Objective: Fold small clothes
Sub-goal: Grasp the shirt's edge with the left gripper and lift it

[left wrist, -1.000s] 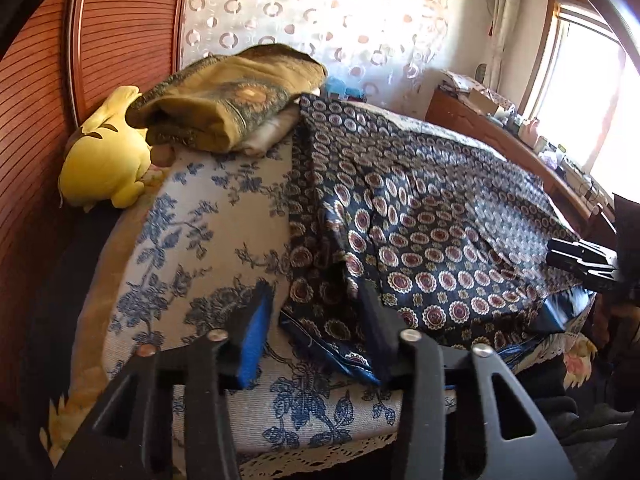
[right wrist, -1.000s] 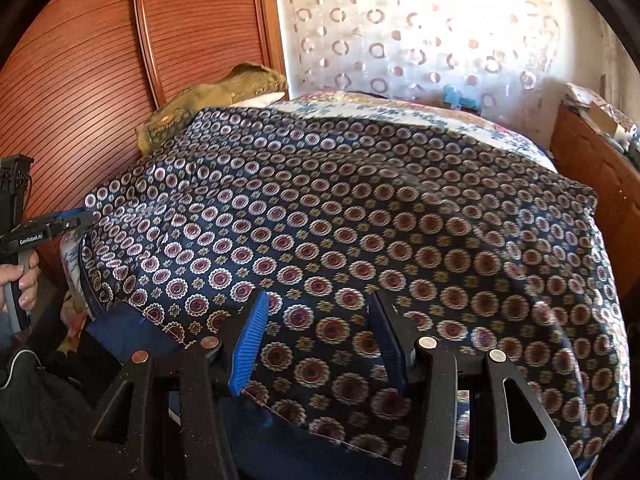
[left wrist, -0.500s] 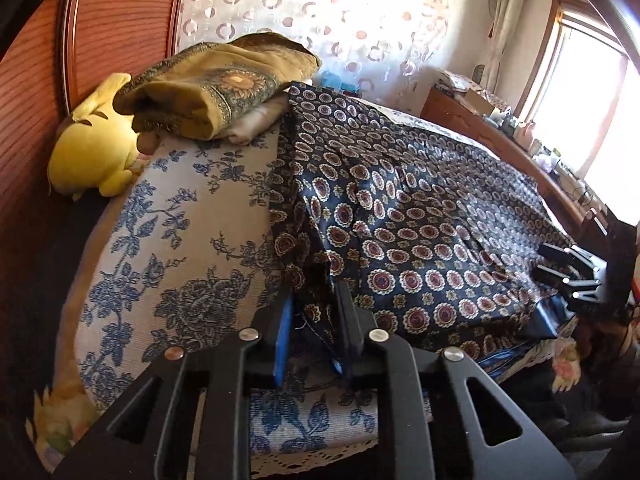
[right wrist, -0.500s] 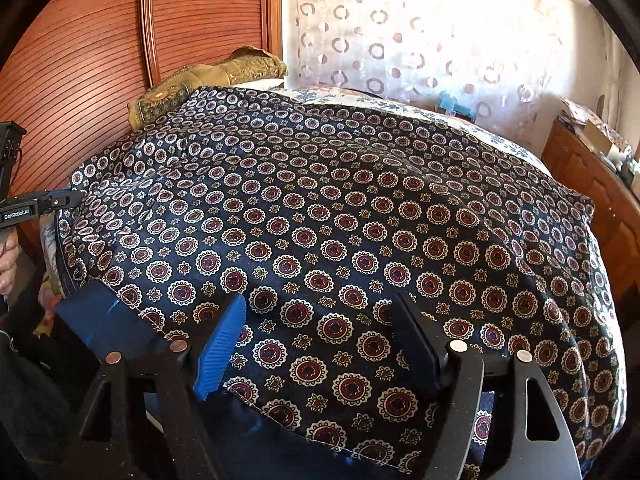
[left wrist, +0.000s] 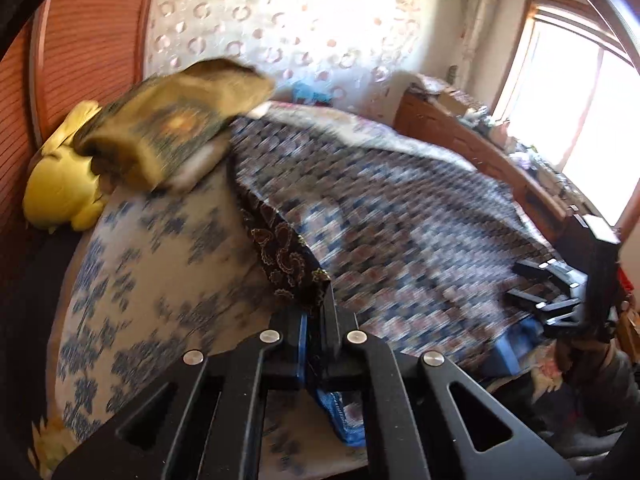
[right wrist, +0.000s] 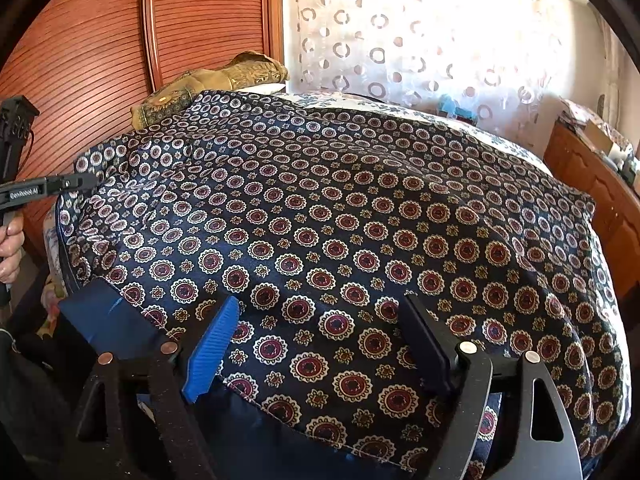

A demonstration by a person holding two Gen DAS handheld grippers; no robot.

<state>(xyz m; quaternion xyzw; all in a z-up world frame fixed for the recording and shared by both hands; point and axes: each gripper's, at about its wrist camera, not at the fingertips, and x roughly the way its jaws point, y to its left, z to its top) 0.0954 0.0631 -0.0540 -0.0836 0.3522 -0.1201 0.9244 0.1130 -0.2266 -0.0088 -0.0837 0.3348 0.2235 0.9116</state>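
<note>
Pinching only a thin corner of the patterned cloth [left wrist: 400,216], the left gripper [left wrist: 316,320] has just clamped shut and could lose it if pulled hard, while the right gripper [right wrist: 320,344], jaws just spread apart, hovers over the near hem holding nothing. Spread across the floral bed [left wrist: 160,240], the slippery cloth may slide or bunch; beyond lie a folded blanket [left wrist: 176,120], a yellow plush toy [left wrist: 60,188], a wooden headboard [right wrist: 100,40] and a sunlit curtain [right wrist: 400,40].

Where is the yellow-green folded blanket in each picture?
Left wrist view: the folded blanket is upper left, blurred, lying on the bed beside a yellow plush toy.
Right wrist view: the folded blanket is small, upper left of centre, behind the far edge of the patterned navy cloth.
Shared landmark: the circle-patterned curtain, behind the bed in both views.
</note>
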